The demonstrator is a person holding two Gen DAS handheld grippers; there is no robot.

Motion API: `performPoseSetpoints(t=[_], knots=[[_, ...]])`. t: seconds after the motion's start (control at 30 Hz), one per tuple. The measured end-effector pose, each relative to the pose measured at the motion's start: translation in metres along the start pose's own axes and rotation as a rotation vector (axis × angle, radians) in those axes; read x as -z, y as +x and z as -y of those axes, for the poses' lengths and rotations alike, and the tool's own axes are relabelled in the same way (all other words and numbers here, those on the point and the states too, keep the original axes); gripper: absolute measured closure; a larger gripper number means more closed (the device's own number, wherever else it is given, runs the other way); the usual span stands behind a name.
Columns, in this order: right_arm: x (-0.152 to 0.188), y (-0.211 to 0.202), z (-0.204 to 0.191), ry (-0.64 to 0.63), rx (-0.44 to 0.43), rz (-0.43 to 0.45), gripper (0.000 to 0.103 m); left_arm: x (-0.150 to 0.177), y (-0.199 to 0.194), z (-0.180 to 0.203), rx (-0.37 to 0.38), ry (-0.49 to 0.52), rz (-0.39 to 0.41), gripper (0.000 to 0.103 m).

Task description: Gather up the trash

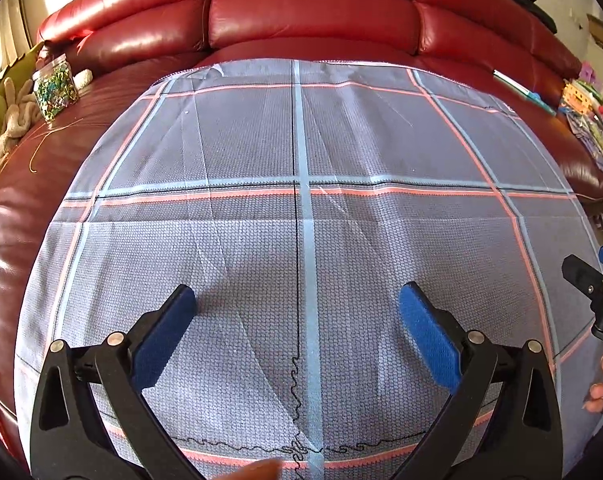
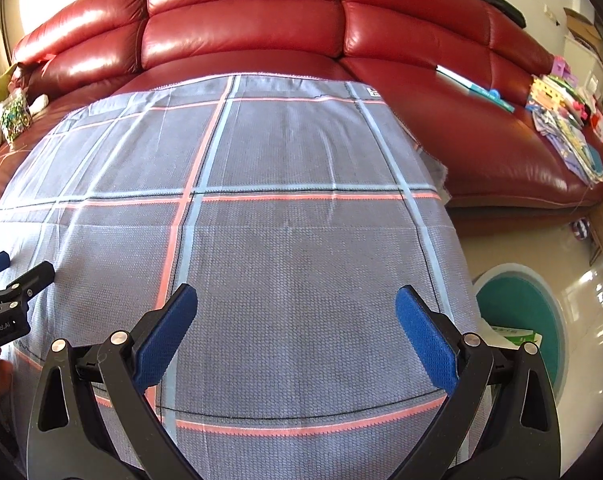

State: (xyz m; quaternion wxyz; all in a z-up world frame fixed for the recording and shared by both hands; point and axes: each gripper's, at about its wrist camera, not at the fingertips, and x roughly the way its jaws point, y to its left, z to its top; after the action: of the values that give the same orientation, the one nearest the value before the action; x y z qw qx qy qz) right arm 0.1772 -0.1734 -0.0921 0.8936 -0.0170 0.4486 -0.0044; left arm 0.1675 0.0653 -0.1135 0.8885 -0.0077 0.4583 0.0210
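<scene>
Hovering wide apart — both hand-held grippers, left and right, above checked cloth — seemingly untouched.

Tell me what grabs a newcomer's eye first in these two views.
The grey plaid cloth with pink and pale-blue stripes fills the middle of both views, spread flat in front of a glossy red leather sofa that curves behind it. In the foreground, the left claw and right claw both hang open over the cloth, blue pads apart and empty. To the right, on the floor, sits a round green bin.
</scene>
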Motion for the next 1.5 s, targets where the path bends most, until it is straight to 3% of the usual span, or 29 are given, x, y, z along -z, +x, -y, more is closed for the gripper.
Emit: performPoseSetpoints(t=[1.5], knots=[[0.003, 0.019, 0.001, 0.024, -0.013, -0.022, 0.004, 0.0, 0.0, -0.001, 0.001, -0.002, 0.001, 0.006]])
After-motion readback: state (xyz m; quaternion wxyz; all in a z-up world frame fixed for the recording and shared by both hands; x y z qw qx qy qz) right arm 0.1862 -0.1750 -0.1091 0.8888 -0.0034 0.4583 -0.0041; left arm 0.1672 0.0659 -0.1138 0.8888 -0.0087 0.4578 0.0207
